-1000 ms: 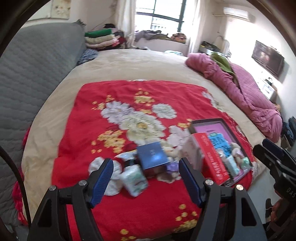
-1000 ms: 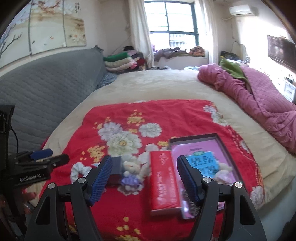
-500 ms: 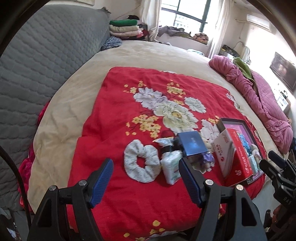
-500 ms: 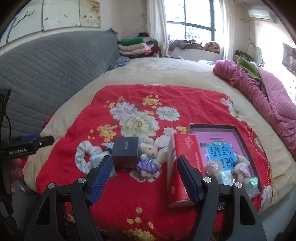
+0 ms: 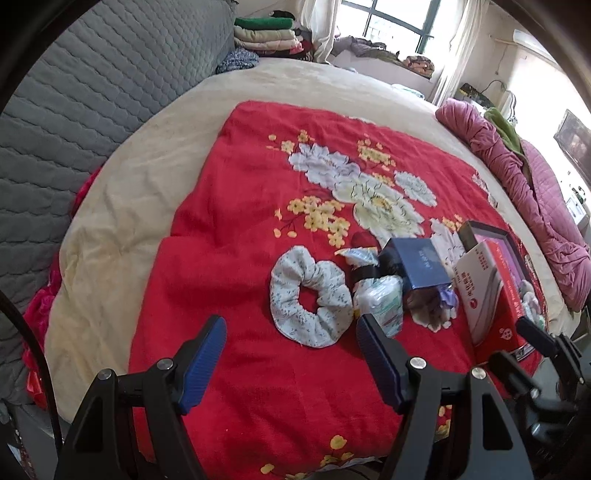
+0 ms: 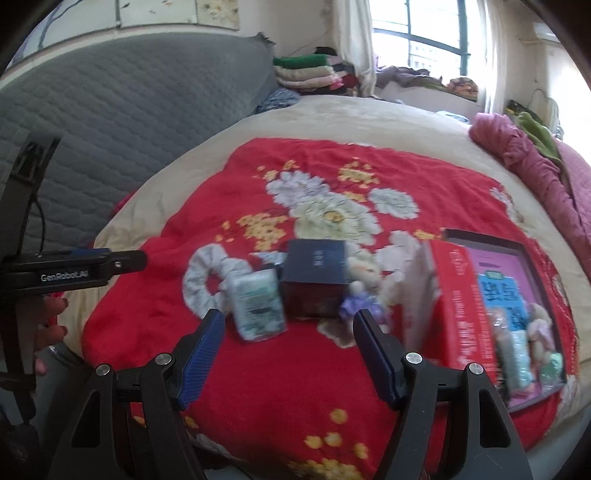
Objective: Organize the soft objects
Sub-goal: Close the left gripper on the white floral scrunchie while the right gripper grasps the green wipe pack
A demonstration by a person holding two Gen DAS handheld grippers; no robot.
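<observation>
On the red floral blanket (image 5: 258, 229) lie a pale floral scrunchie (image 5: 310, 295), a green-white tissue pack (image 5: 380, 302), a dark blue box (image 5: 421, 264) and a small plush bear in a purple dress (image 6: 364, 284). My left gripper (image 5: 290, 339) hangs open just short of the scrunchie, nothing between its blue pads. My right gripper (image 6: 288, 332) is open too, low over the blanket in front of the tissue pack (image 6: 258, 306) and blue box (image 6: 316, 277). A red carton (image 6: 461, 310) stands beside a dark tray (image 6: 517, 245) holding small soft items.
A grey quilted headboard (image 5: 92, 110) runs along the left. A bunched pink quilt (image 5: 535, 206) lies at the bed's right side. Folded clothes (image 5: 266, 35) are stacked at the far end. A person's hand (image 6: 48, 328) holds the left gripper at the bed's near left edge.
Both grippers have come down and closer to the blanket. The left view swung left, so the scrunchie now sits just ahead of its pads; the items loom larger in the right view.
</observation>
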